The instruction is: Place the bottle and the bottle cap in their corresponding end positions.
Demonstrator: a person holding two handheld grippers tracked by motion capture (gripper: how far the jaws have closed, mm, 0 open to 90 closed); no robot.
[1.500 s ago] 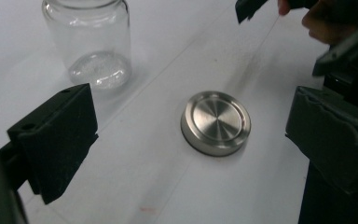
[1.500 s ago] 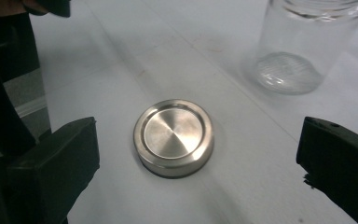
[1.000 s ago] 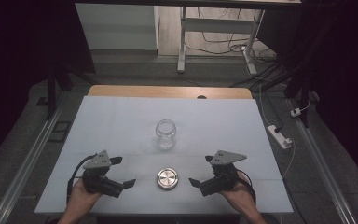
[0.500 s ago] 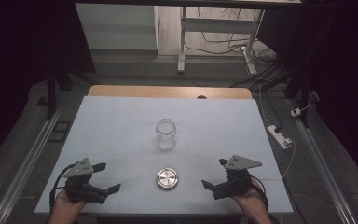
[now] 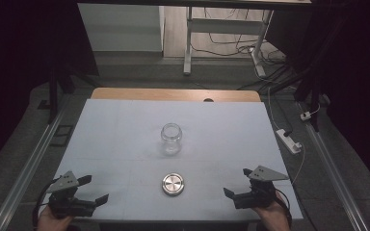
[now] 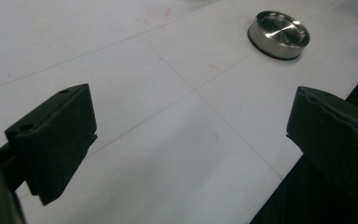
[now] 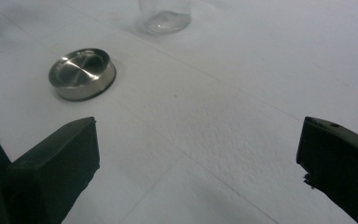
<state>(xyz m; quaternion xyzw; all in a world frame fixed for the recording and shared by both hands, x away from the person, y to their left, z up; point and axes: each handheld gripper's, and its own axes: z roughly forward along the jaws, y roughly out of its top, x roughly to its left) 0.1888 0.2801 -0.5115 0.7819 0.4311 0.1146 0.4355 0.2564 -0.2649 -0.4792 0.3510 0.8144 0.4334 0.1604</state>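
Desk (image 5: 125, 125): white top, wooden strip along the far edge; carries 2 objects on its centre line.

Left gripper (image 5: 92, 188): at the near-left corner of the desk, held from below by the person's left hand (image 5: 52, 222). Its 2 jaws are spread wide, nothing between them. In the left gripper view the jaws frame bare desk surface, and 1 jaw hangs past the desk's near edge.

Right gripper (image 5: 237, 183): at the near-right corner, held by the right hand (image 5: 271, 217). Jaws likewise spread wide, nothing between them. Grey three-cornered plate on top.

Glass jar (image 5: 170, 138): clear, upright, mouth open, standing near the middle of the desk. Well apart from both grippers. In the right gripper view its base shows at the top edge.

Metal lid (image 5: 173, 184): round, silver, lying flat on the desk just nearer the person than the jar and apart from it. It sits between the 2 grippers, touching neither.
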